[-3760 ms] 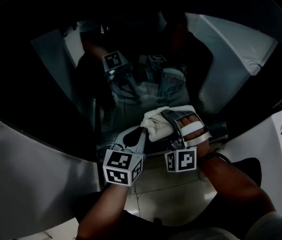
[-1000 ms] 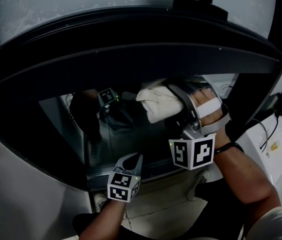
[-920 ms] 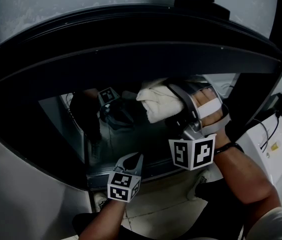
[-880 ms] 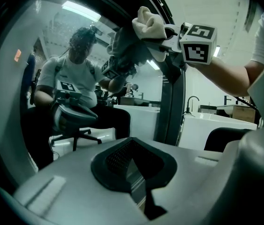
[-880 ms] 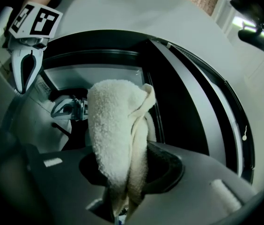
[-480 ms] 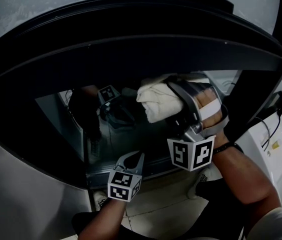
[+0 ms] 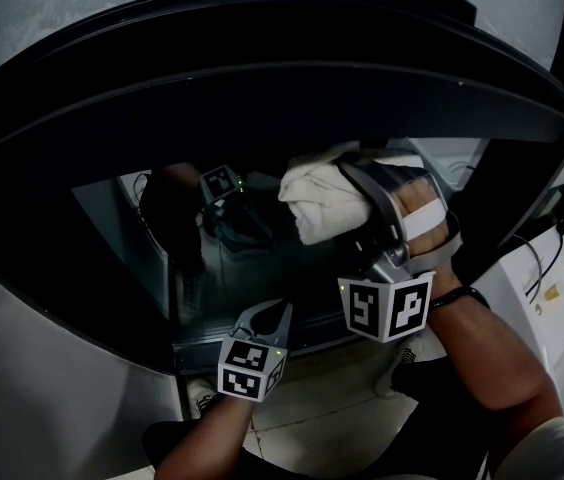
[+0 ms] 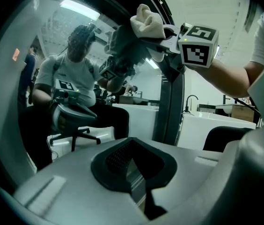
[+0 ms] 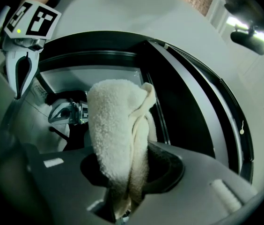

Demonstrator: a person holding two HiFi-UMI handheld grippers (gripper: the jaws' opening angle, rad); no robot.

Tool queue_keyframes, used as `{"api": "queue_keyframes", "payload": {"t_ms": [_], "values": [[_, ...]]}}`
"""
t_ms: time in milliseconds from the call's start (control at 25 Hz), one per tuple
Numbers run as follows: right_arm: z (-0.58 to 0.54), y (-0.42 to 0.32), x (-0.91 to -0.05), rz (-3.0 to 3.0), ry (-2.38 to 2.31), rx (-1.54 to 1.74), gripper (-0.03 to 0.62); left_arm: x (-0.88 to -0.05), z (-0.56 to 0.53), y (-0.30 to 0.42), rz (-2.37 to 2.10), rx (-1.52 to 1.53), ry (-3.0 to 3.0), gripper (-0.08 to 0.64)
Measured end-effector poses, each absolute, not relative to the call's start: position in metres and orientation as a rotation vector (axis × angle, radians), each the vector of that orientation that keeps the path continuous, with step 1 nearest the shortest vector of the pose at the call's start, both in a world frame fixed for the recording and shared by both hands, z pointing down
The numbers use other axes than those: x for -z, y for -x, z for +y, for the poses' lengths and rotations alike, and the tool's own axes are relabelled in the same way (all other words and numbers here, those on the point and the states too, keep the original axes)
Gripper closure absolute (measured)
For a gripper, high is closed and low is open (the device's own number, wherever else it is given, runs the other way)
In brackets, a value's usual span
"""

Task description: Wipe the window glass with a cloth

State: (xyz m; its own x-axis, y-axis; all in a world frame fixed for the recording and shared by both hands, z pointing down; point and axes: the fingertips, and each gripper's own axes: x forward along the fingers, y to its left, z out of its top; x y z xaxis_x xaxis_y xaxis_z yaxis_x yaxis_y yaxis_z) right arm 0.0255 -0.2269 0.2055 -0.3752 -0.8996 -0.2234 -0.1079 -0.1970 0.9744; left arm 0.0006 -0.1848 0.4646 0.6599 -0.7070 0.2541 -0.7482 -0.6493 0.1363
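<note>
The right gripper (image 7: 362, 218) clamps the bunched cloth (image 7: 317, 203) against the window glass (image 7: 262, 268); hard rubbing could tug it loose. The left gripper (image 7: 265, 318), closed and empty, hangs lower down.

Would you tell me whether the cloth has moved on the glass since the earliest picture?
Yes. The cloth has gone up the glass: it was just above the window's lower frame and now sits well above it, near the top.

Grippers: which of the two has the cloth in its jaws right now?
The right gripper: its jaws are clamped on the white cloth, up at the window glass. The left gripper sits lower, jaws shut, empty.
</note>
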Motion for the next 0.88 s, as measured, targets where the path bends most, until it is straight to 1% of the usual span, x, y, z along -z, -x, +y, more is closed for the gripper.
{"api": "queue_keyframes", "payload": {"t_ms": [480,880], "values": [[-0.227,-0.025,-0.208,-1.455,-1.254,1.621,0.479,-0.462,-0.185,0.004,-1.188,-0.243,-2.640,0.543],[-0.225,-0.023,-0.234,-1.451,-1.227,1.616,0.477,-0.468,-0.186,0.006,-1.193,-0.237,-2.644,0.543]]}}
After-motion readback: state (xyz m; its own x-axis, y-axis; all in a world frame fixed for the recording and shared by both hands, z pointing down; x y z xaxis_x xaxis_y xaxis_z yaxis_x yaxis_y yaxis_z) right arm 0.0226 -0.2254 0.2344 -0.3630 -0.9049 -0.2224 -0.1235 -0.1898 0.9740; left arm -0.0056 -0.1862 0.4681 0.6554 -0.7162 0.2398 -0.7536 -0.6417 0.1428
